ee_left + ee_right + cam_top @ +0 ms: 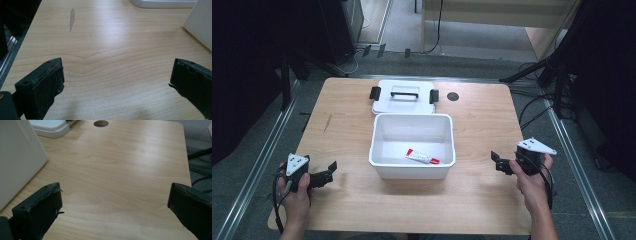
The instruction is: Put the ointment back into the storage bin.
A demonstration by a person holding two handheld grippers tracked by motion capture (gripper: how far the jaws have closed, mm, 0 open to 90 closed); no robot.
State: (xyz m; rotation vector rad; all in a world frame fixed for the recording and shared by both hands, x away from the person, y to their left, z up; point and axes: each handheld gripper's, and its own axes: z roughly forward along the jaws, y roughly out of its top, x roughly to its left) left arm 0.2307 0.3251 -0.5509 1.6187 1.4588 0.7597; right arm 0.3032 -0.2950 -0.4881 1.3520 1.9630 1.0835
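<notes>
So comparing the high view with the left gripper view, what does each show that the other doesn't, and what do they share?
High view alone: the inside of the white bin with a red-and-white tube lying on its bottom, the black handle and clips on the white lid behind it, the round hole in the table, both hands, and the right gripper.

Left gripper view alone: a close look along the left gripper, its jaws wide apart over bare wood.

Both: the wooden table, its grey scuff, a side wall of the bin and an edge of the lid.
</notes>
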